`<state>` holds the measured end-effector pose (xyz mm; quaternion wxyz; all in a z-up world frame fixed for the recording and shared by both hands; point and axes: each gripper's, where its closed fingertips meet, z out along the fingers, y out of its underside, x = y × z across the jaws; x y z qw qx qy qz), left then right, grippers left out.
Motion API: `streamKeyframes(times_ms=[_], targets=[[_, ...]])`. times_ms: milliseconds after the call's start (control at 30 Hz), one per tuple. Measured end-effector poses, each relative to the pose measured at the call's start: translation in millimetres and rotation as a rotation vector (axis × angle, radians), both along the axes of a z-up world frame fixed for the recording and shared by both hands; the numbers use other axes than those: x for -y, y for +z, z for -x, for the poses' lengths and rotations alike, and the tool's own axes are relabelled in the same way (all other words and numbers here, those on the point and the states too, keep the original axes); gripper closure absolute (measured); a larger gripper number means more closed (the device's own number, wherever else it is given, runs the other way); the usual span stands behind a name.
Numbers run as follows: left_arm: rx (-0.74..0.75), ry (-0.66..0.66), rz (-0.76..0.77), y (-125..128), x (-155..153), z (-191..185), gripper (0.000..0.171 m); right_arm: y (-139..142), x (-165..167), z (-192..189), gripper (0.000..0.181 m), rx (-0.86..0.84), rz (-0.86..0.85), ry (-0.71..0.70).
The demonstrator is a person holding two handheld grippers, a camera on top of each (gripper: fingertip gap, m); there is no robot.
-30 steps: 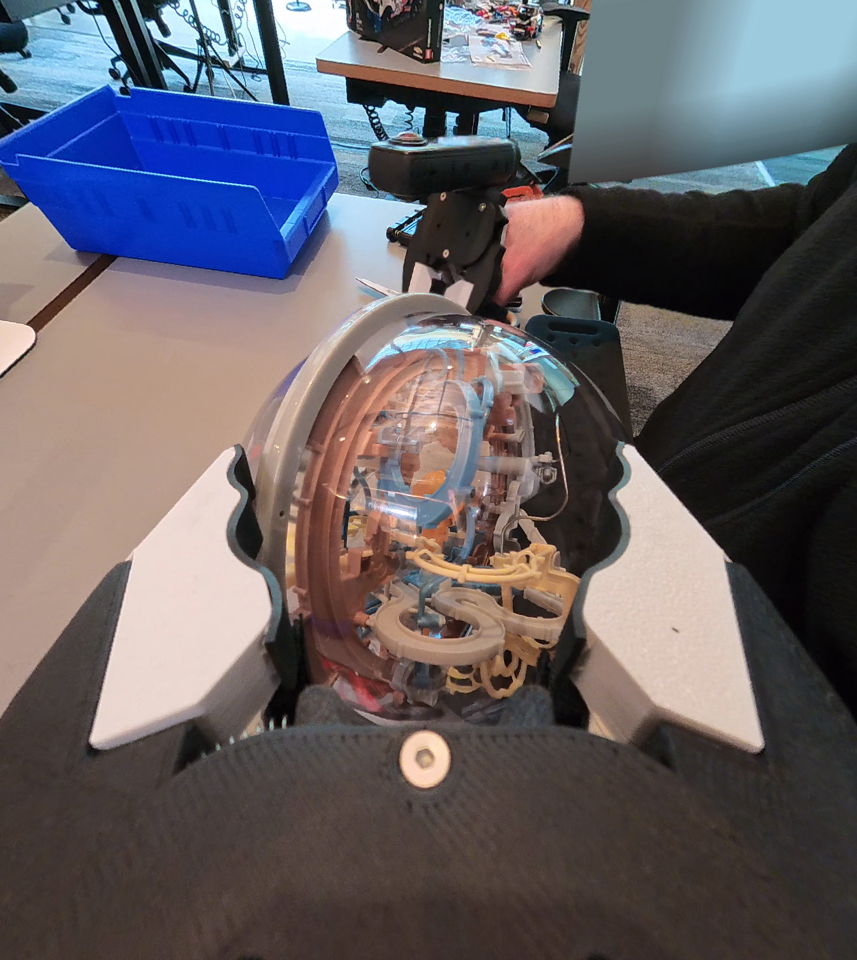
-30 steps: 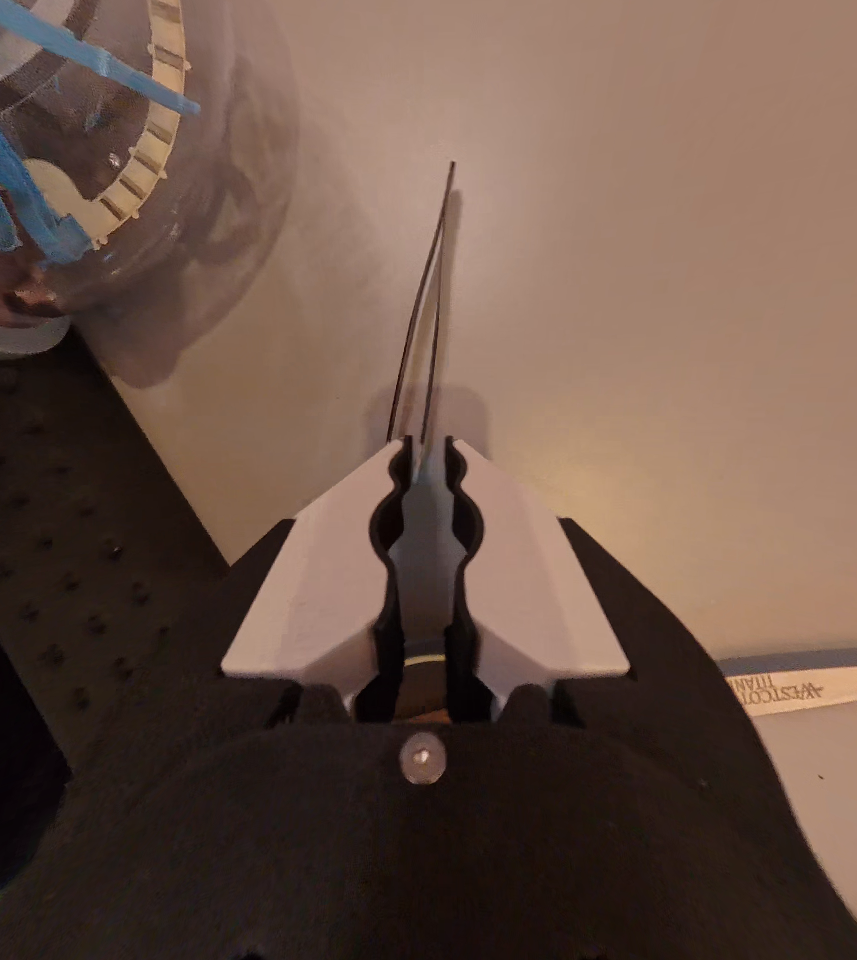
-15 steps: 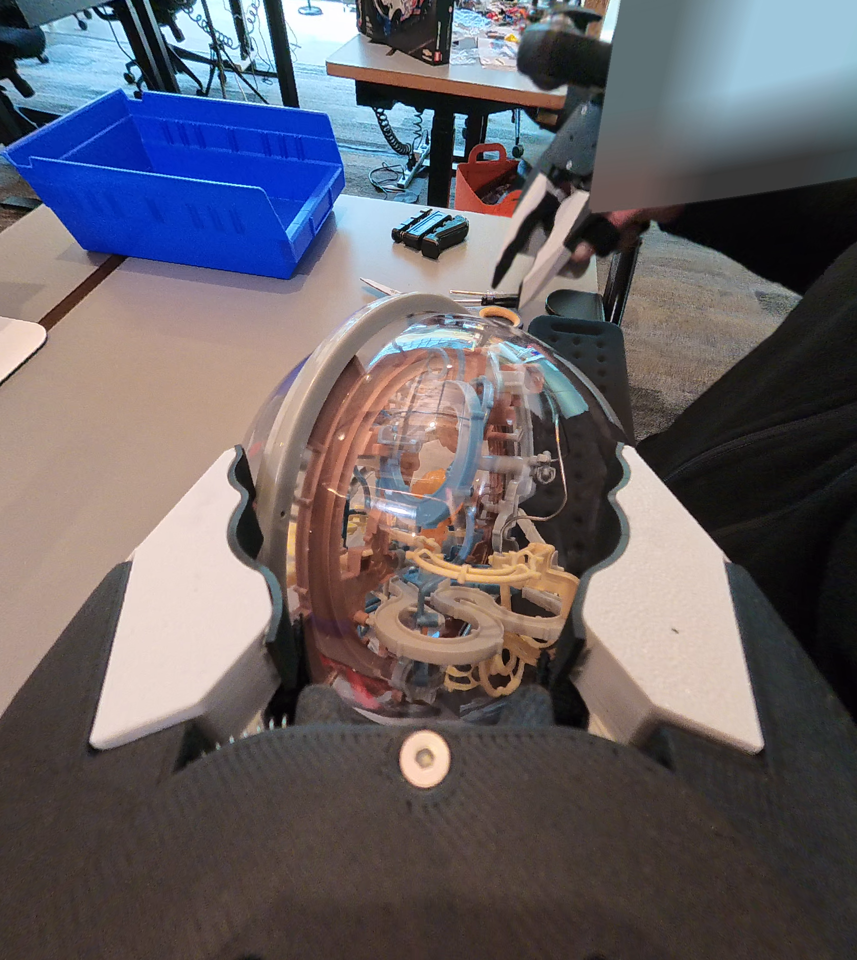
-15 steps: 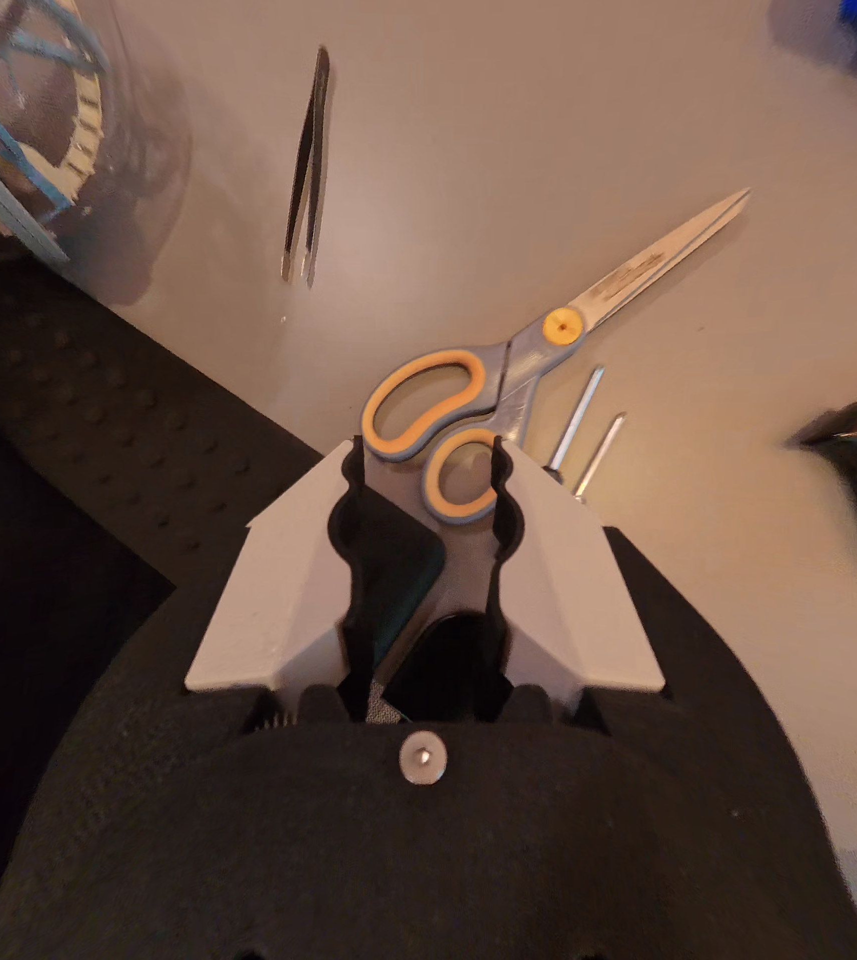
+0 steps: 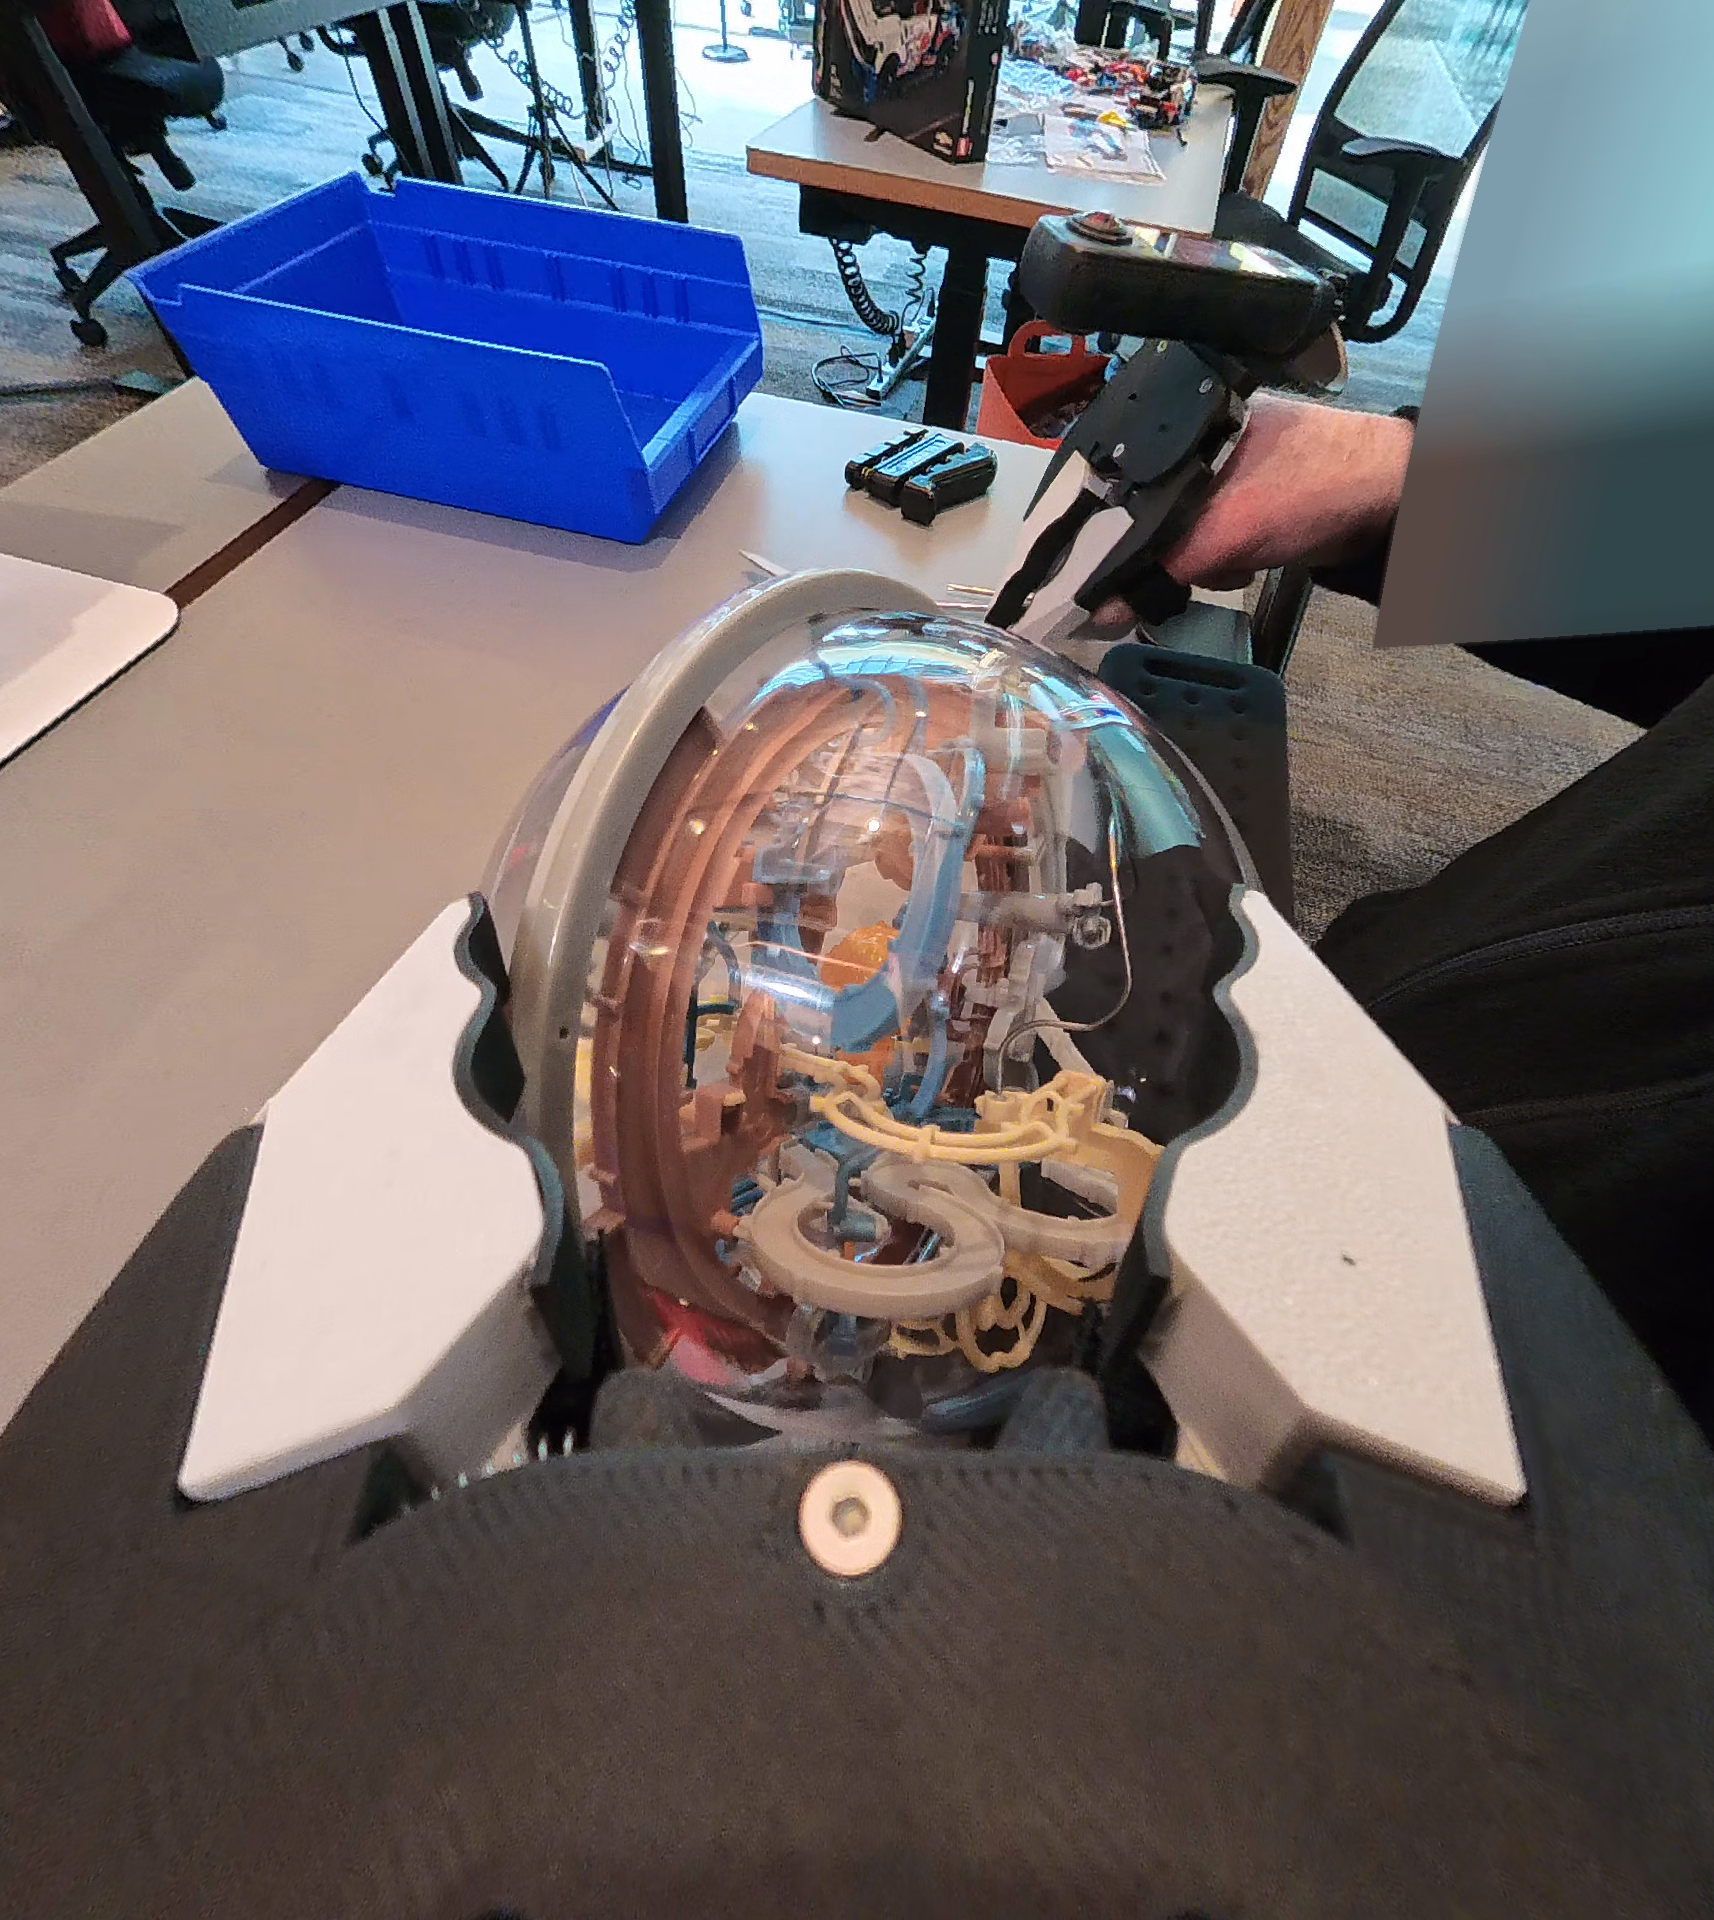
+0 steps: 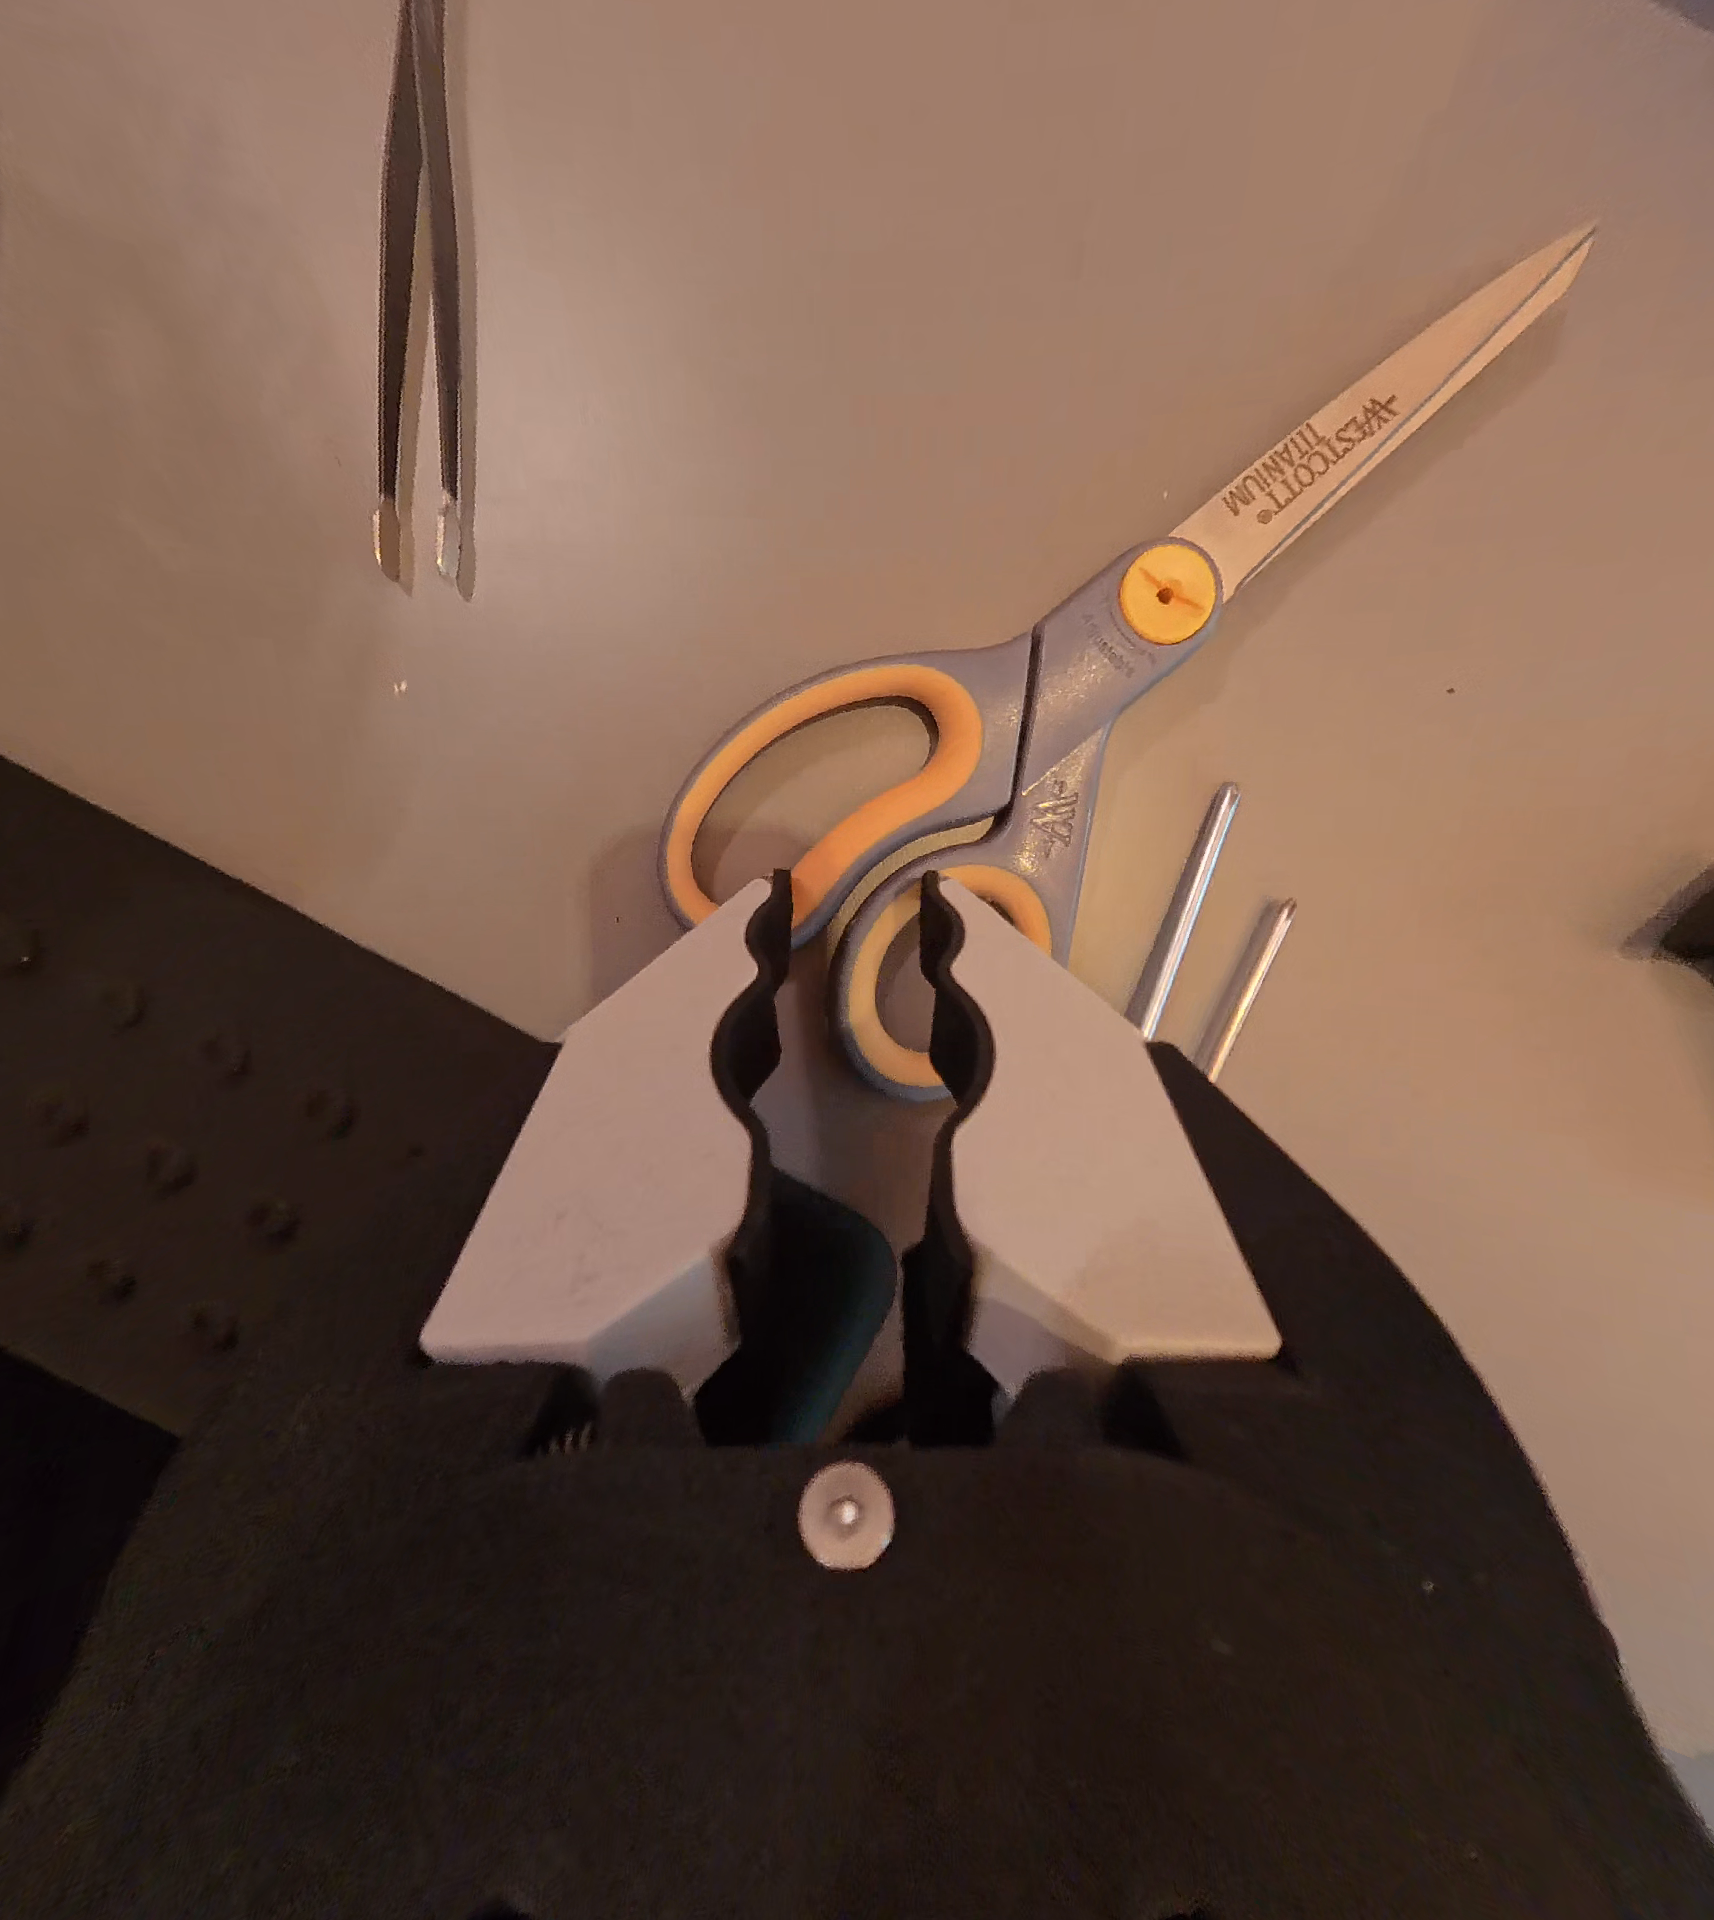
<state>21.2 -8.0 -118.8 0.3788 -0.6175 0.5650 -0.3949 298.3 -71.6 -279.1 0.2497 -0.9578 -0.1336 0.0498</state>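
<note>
My left gripper [image 5: 858, 914] is shut on a clear plastic maze ball [image 5: 863, 1039] with brown, blue and cream tracks inside and a grey ring around it. It holds the ball above the grey table [image 5: 209, 883]. My right gripper [image 6: 853, 883] is open by a narrow gap and empty. Its tips hover just over the handle loops of grey-and-orange scissors [image 6: 1029, 748] lying on the table. It also shows in the left wrist view [image 5: 1050, 613], beyond the ball, held by a hand. Metal tweezers [image 6: 422, 312] lie to the upper left of the scissors.
Two thin metal rods [image 6: 1185, 914] lie right of the scissors. A black dotted mat [image 6: 157, 1039] is at the left. A blue bin [image 5: 458, 343] stands at the table's far side, black blocks [image 5: 920, 473] beside it, a white pad [image 5: 22, 665] at the left. A person's dark sleeve is on the right. There is about 35 cm between the tips of the two grippers.
My right gripper let go of the tweezers, opened, rose and moved over the scissors, then came down close to their handles. My left gripper kept holding the ball still.
</note>
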Motion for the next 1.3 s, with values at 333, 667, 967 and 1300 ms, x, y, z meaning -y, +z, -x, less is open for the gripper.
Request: streamKeyframes(times_ms=[333,667,967,1300], targets=[[0.001,0.022,0.045,-2,-6,14,0.043,5,-10,7,0.155,-0.024,0.02,0.011],[0.039,0.035,0.053,-2,-7,16,0.042,-1,-22,3,0.156,0.018,0.023,-0.017],[0.039,0.039,0.042,-1,-9,26,0.047,1,-26,6,0.181,0.073,0.075,0.166],[0.042,0.036,0.041,-1,-9,25,0.046,7,-23,4,0.149,0.019,0.052,-0.043]])
